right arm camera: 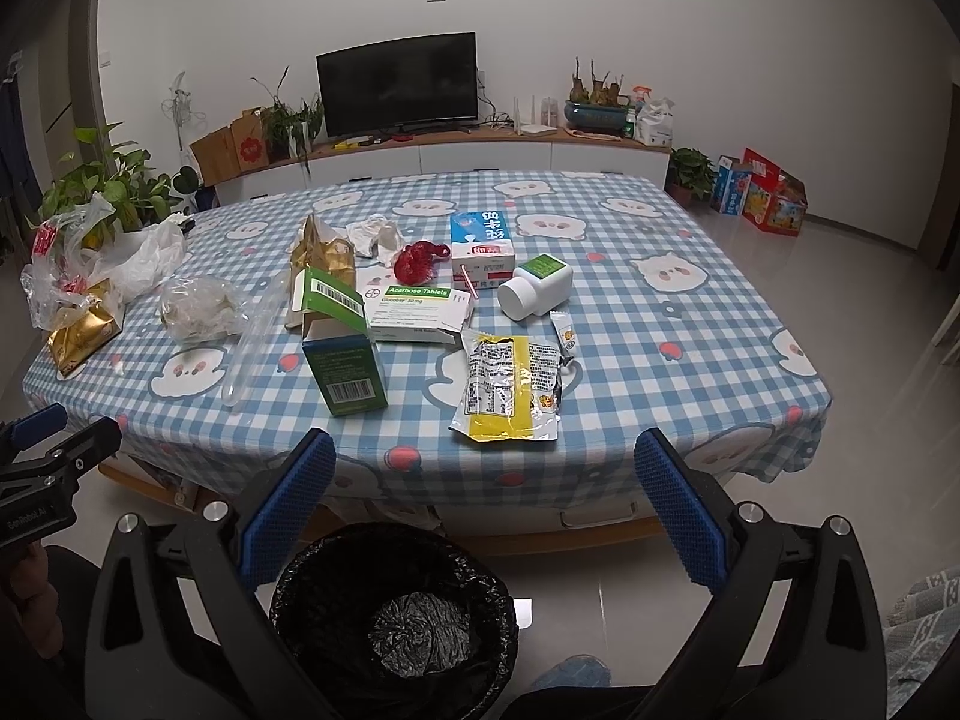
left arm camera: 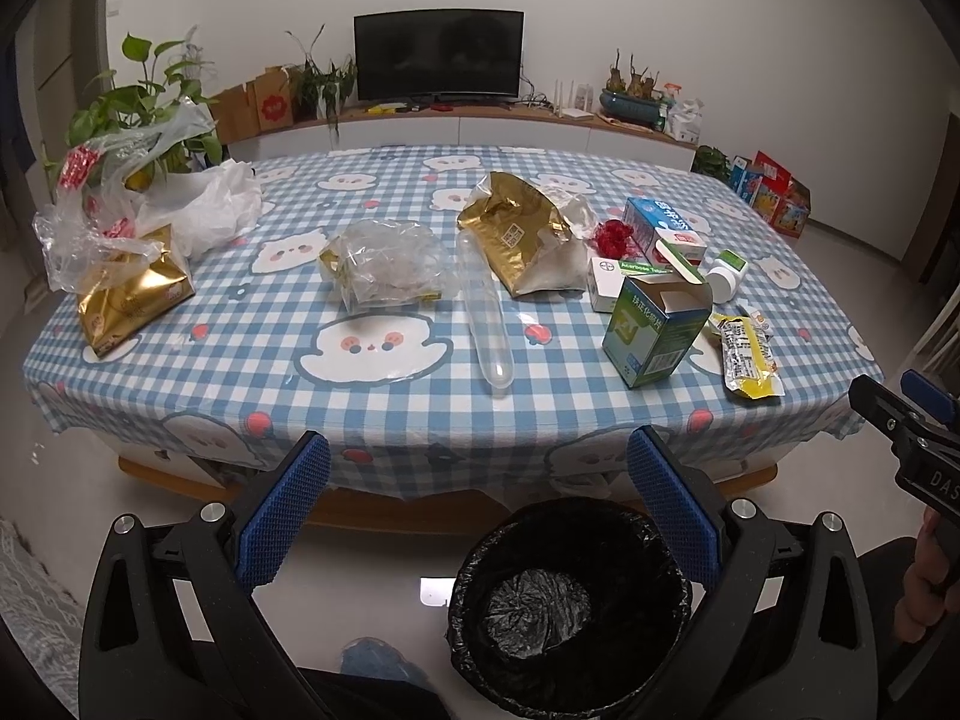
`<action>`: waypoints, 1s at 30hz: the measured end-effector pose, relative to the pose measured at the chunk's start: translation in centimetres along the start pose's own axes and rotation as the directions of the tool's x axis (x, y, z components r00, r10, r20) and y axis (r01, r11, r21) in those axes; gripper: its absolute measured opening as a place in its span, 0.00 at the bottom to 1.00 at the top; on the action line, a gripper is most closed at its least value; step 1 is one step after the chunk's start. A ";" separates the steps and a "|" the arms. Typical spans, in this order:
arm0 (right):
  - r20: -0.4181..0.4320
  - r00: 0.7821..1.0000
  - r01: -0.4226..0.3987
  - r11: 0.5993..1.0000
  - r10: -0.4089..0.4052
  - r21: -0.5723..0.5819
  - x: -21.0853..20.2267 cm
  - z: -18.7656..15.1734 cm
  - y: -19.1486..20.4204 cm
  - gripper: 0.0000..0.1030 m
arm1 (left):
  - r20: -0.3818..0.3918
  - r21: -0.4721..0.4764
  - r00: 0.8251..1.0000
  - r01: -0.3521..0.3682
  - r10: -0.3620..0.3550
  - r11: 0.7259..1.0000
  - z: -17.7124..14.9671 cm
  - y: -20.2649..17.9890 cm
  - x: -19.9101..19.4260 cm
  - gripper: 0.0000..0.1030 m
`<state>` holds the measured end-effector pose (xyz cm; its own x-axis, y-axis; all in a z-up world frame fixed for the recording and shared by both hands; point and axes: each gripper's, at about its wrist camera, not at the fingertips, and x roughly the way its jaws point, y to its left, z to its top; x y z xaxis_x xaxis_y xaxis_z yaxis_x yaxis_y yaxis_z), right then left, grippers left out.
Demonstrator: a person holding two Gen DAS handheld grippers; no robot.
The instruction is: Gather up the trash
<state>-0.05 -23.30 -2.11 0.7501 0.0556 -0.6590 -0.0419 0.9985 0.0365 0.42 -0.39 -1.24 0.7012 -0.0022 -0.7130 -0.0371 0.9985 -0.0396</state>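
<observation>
Trash lies on the checked tablecloth point(left arm camera: 420, 414): gold bags point(left arm camera: 516, 234) point(left arm camera: 129, 306), a clear crumpled bag point(left arm camera: 384, 267), a clear tube point(left arm camera: 483, 312), an open green box point(left arm camera: 657, 324) point(right arm camera: 345, 354), a yellow wrapper point(left arm camera: 747, 357) point(right arm camera: 510, 387), a white bottle point(right arm camera: 534, 288) and medicine boxes point(right arm camera: 417, 312). A black-lined bin point(left arm camera: 567, 606) point(right arm camera: 393, 618) stands on the floor before the table. My left gripper point(left arm camera: 480, 516) and right gripper point(right arm camera: 486, 516) are open and empty, held above the bin short of the table edge.
Plastic bags point(left arm camera: 132, 192) and a plant point(left arm camera: 138, 102) sit at the table's left. A TV point(left arm camera: 438, 54) on a low cabinet stands behind. Coloured boxes point(right arm camera: 759, 189) are on the floor at the right.
</observation>
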 end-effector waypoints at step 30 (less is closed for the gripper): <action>-0.016 1.000 -0.028 0.996 0.027 -0.086 3.9 4.5 4.3 0.93 | -0.045 -0.028 0.998 -0.045 0.044 0.999 5.9 4.0 4.9 0.94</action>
<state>5.66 -18.77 -1.08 0.7382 0.0824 -0.6696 -0.1194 0.9928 -0.0094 7.90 3.93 -0.73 0.6658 0.0391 -0.7451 -0.0887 0.9957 -0.0270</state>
